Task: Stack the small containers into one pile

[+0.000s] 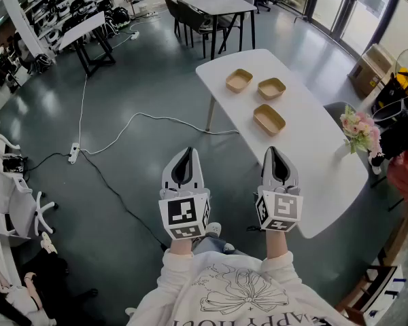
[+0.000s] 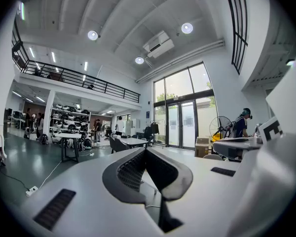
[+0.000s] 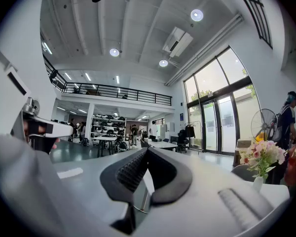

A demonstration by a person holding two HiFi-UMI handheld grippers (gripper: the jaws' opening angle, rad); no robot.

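Three shallow tan containers lie apart on the white table [image 1: 313, 161]: one at the far left [image 1: 239, 80], one to its right [image 1: 271, 87], and a longer one nearer me [image 1: 269, 119]. My left gripper [image 1: 185, 152] is held level over the grey floor, left of the table, its jaws shut with nothing in them. My right gripper [image 1: 274, 150] hovers level over the table's near part, a short way before the longer container, and it is shut and empty too. Neither gripper view shows the containers; the left gripper [image 2: 144, 152] and the right gripper [image 3: 147, 152] look out into the hall.
A vase of pink flowers [image 1: 359, 131] stands at the table's right edge, also visible as flowers [image 3: 259, 158] in the right gripper view. A white cable [image 1: 143, 119] and power strip [image 1: 73, 153] lie on the floor. A cardboard box [image 1: 370, 66] and a dark table with chairs [image 1: 217, 4] stand farther off.
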